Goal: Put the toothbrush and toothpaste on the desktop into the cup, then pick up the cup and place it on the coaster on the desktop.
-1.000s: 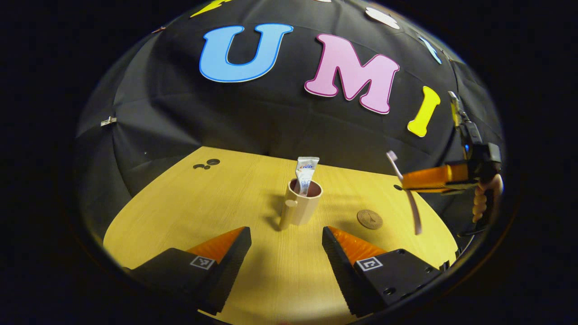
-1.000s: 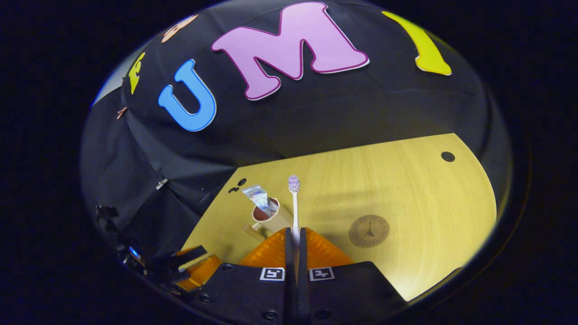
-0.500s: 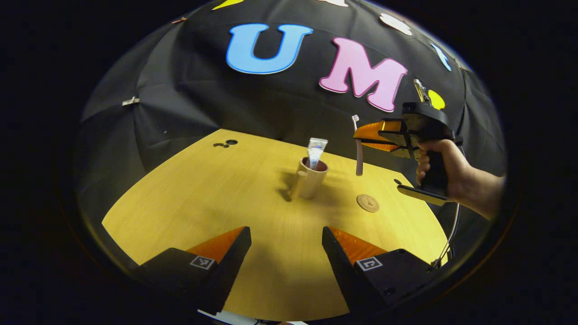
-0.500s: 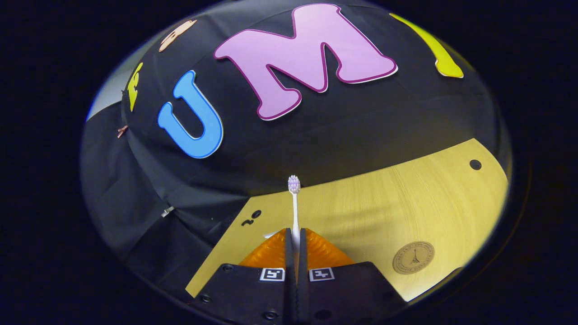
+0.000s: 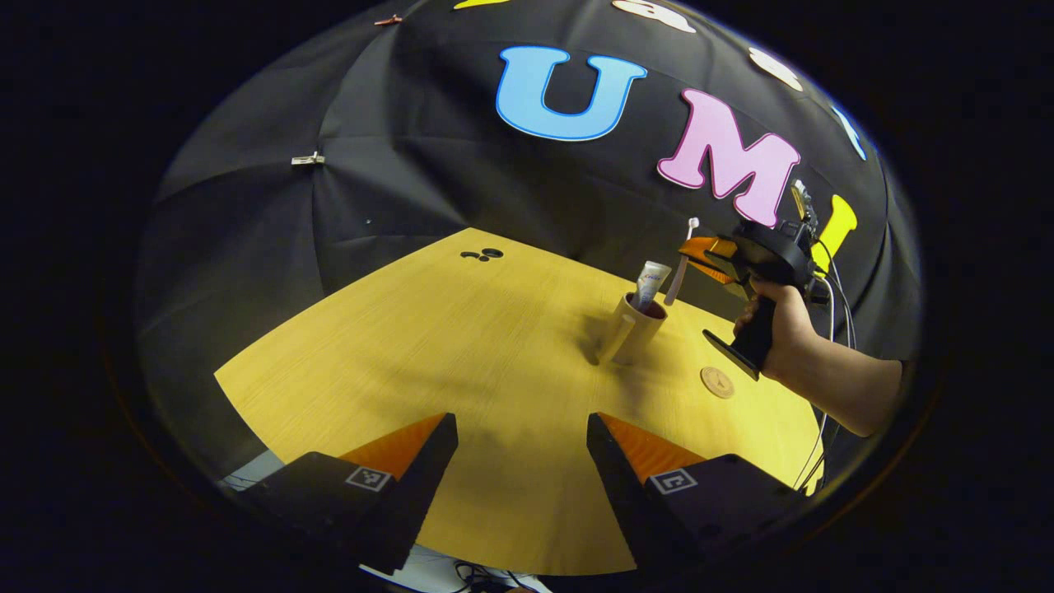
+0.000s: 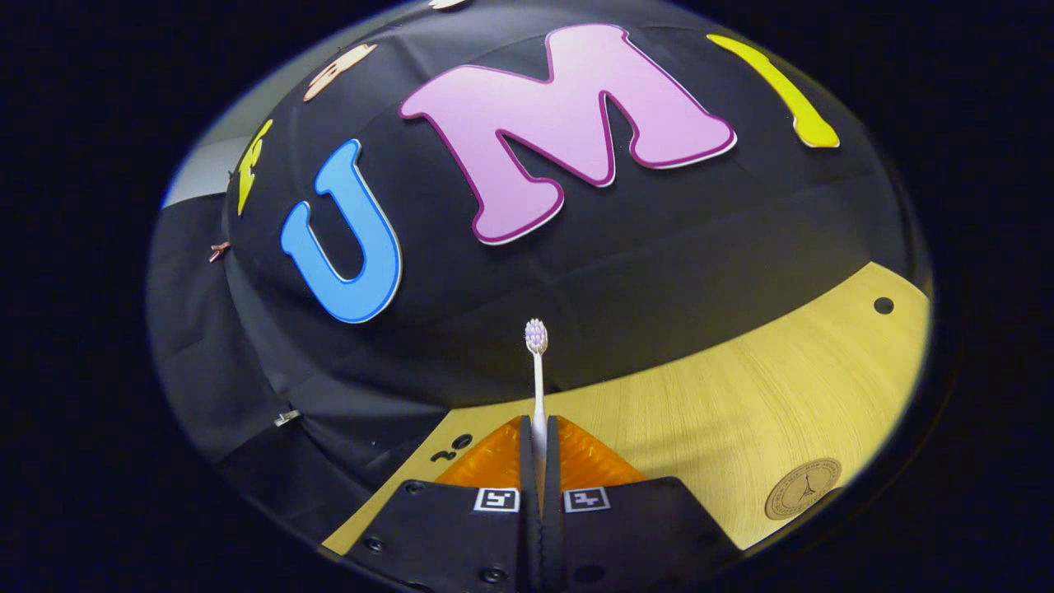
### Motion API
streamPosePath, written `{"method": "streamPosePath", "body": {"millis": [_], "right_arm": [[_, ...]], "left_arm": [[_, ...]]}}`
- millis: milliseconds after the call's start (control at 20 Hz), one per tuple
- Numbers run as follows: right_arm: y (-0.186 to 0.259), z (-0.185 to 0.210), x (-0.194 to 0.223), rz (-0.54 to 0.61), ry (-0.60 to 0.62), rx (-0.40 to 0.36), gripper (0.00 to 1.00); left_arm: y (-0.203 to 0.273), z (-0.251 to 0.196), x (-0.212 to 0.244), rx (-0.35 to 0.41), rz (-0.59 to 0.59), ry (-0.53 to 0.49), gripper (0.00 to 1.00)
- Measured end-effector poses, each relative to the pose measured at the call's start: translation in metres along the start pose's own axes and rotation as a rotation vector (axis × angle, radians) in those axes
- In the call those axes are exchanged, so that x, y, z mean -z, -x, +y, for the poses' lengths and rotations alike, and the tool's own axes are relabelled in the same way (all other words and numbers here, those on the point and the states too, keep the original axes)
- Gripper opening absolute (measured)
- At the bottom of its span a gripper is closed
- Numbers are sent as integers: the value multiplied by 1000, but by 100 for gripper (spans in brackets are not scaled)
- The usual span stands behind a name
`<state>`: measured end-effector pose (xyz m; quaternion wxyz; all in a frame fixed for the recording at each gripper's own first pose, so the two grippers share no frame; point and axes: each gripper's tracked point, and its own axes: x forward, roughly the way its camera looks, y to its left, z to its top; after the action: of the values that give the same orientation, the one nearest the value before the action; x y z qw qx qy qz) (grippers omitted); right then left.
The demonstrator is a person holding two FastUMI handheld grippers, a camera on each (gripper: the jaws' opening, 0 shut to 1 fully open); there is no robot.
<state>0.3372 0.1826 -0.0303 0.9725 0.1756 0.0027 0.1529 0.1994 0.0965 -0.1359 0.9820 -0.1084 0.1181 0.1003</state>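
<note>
Left gripper [image 5: 521,461] low over the desk's [image 5: 428,354] near edge, jaws spread wide and holding nothing, well back from the work; probably parked there to leave room for the other hand. Further in, toward the far right part of the desk, beige cup [image 5: 632,327] upright, handle turned to the near side, toothpaste tube [image 5: 649,282] already standing in it and leaning over the rim. Just above the cup's mouth, toothbrush [image 5: 680,262] held nearly upright, head up, handle end pointing down at the opening, presumably lined up for dropping in. Right gripper [image 5: 710,251] clamped on that toothbrush partway along the handle, a hand [image 5: 774,325] around the grip behind it. Round brown coaster [image 5: 717,382] bare, near the desk's right edge, apart from the cup.

In the right gripper view, right gripper [image 6: 539,461] pressed together on the toothbrush [image 6: 537,371], bristles up; lower handle hidden between the fingers, coaster [image 6: 803,487] cut at the desk's [image 6: 741,395] lower right. Whether the handle tip has entered the cup: cannot tell.
</note>
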Motion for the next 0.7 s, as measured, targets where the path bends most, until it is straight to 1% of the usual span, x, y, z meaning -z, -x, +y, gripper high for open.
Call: {"method": "streamPosePath", "body": {"millis": [50, 250, 450, 500, 600, 650, 700], "right_arm": [[-1, -1, 1, -17, 0, 2, 5], [-2, -11, 26, -18, -10, 24, 5], [-1, -18, 34, -37, 6, 47, 5], [-1, -21, 36, -39, 22, 59, 9], [4, -21, 40, -24, 24, 54, 11], [7, -23, 37, -25, 21, 62, 14], [13, -24, 33, -33, 17, 59, 26]], "left_arm": [[1, -1, 1, -1, 1, -7, 98], [-1, -12, 12, 19, 18, -36, 98], [-3, -23, 25, 42, 35, -60, 98], [-2, -24, 27, 48, 38, -62, 98], [-2, -27, 30, 54, 44, -70, 98], [-1, -29, 31, 57, 44, -75, 98], [0, -30, 30, 60, 41, -80, 98]]}}
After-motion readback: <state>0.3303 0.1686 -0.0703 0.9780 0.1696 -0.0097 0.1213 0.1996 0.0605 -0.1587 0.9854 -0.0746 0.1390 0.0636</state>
